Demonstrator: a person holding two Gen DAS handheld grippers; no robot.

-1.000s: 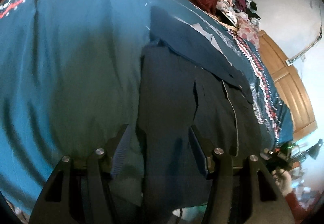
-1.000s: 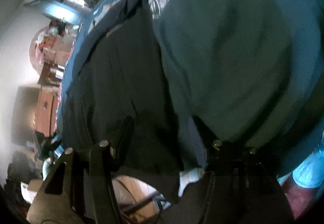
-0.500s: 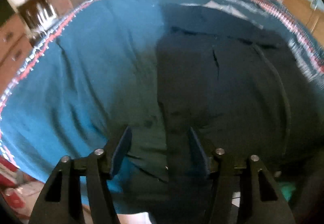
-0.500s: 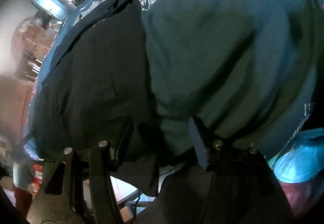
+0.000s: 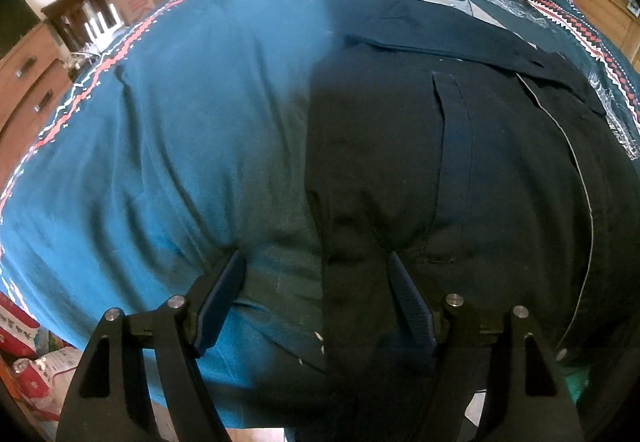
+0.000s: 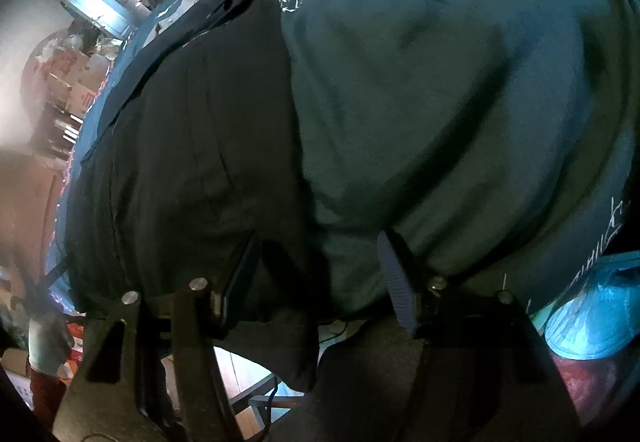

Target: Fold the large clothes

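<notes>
- Left wrist view: my left gripper (image 5: 316,274) has its jaws spread wide and holds nothing; it straddles the near left edge of the dark navy cloth garment (image 5: 440,162).
- The garment lies flat on the teal bedspread with the red-and-white patterned border (image 5: 180,122), filling the view from 12 to 5 o'clock, with a folded flap at 1 o'clock.
- A wooden drawer unit (image 5: 28,82) stands at 9 o'clock.
- Right wrist view: my right gripper (image 6: 316,258) is also wide open and empty, astride the garment's (image 6: 200,146) near right edge.
- The garment fills 8 to 11 o'clock; the bedspread (image 6: 460,102) bulges from 12 to 3 o'clock.
- A pale blue plastic container (image 6: 592,306) sits at 4 o'clock.
</notes>
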